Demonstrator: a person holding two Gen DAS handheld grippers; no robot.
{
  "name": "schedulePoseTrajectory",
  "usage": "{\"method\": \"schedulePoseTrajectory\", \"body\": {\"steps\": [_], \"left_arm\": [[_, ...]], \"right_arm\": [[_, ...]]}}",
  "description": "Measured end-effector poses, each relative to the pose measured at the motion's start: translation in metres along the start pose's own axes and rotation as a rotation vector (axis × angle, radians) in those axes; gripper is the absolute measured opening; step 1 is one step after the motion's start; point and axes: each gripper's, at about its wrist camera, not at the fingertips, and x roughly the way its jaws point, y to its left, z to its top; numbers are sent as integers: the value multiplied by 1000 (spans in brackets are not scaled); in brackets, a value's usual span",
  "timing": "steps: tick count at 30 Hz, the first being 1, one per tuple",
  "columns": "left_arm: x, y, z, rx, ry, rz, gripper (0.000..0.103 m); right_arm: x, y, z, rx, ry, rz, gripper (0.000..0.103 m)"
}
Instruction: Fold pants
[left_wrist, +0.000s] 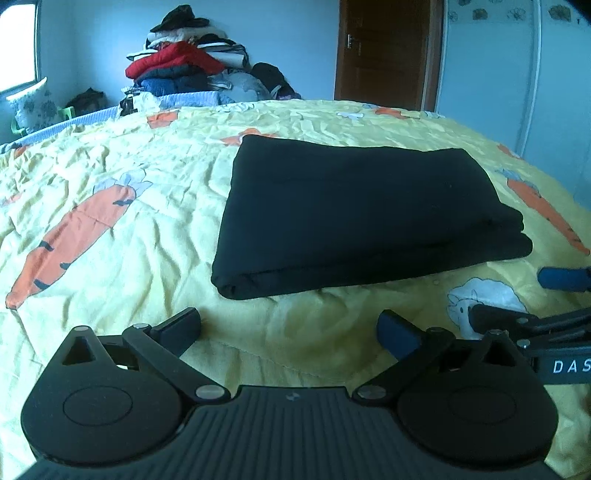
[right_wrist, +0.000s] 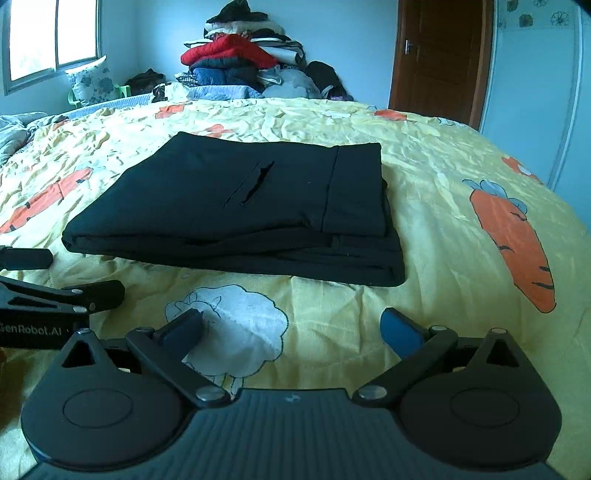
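pale blue walls (right_wrist: 351, 33), brown wooden door (right_wrist: 439, 55), daylit window (right_wrist: 55, 37), bed (right_wrist: 461, 155) under yellow carrot-print cover, heaped clothes pile (right_wrist: 240, 55) behind

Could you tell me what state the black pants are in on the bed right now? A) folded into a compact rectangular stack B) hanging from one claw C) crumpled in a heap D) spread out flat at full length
A: the black pants lie as a neat layered rectangle on the yellow bedspread, with both claws open and clear of them.
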Motion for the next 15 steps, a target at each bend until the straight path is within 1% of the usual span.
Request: {"method": "schedulePoseTrajectory", "body": {"steps": [8, 15], "left_arm": [[0, -1, 0, 3, 1, 3, 103], [-3, -3, -2, 0, 1, 18, 103]], "right_arm": [[0, 3, -1, -7, -2, -6, 103], [0, -1, 2, -28, 33, 43, 103]]}}
